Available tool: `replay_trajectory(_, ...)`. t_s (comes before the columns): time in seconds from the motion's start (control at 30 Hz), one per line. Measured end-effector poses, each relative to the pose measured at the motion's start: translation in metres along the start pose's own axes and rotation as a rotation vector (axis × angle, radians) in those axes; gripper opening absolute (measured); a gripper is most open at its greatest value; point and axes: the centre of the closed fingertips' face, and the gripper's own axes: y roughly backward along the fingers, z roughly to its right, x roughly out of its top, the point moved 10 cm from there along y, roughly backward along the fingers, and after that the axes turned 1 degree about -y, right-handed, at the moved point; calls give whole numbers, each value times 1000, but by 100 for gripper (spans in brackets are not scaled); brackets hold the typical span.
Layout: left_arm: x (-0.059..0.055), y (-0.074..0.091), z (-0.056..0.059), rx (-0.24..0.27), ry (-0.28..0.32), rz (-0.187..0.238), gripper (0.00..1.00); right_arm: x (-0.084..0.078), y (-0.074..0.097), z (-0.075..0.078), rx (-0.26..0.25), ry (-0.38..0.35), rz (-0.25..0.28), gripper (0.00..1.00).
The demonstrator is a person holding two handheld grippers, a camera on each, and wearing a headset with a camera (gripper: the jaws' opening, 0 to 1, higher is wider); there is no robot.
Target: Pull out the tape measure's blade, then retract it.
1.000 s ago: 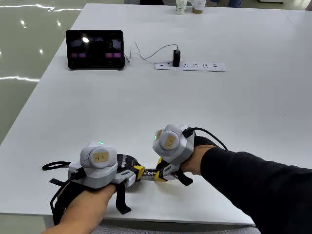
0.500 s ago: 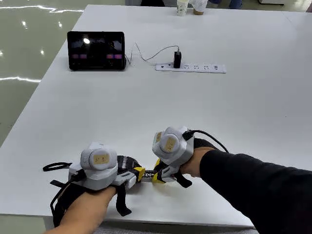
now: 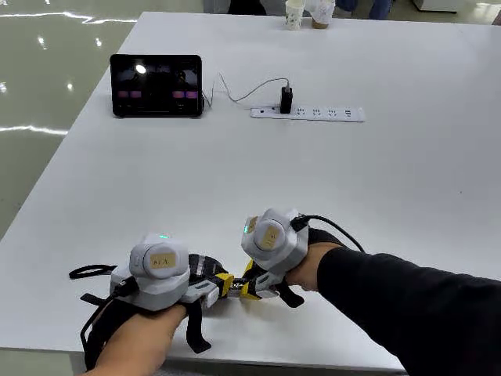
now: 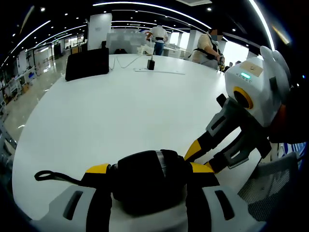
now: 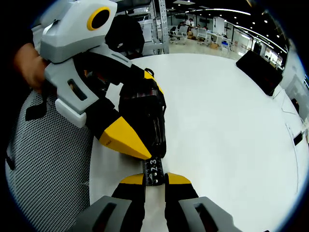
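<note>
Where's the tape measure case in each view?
Head view: tape measure case low, left of centre, in the left gripper.
Left gripper view: bottom centre, between that view's own yellow-tipped jaws.
Right gripper view: left of centre, just above the blade.
Shared landmark: black tablet at the table's far side.

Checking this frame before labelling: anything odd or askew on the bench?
Nothing stands out. The left gripper holds the tape measure, the right gripper pinches its blade; tablet and power strip sit in order on the far side.
</note>
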Motion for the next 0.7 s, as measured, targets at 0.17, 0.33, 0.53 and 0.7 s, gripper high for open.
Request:
replay_trajectory(0.17, 0, 0, 0, -2, 0, 0, 56, 2, -2, 0, 1, 10, 4, 12)
replay_trajectory(0.33, 0, 0, 0, -5, 2, -1, 56, 3, -4, 0, 4, 18, 16, 12)
replay_trajectory(0.53, 0, 0, -1, -6, 4, -1, 56, 6, -6, -1, 6, 22, 18, 12)
replay_trajectory(0.7, -1, 0, -1, -7, 5, 0, 56, 9, -8, -2, 7, 24, 22, 12)
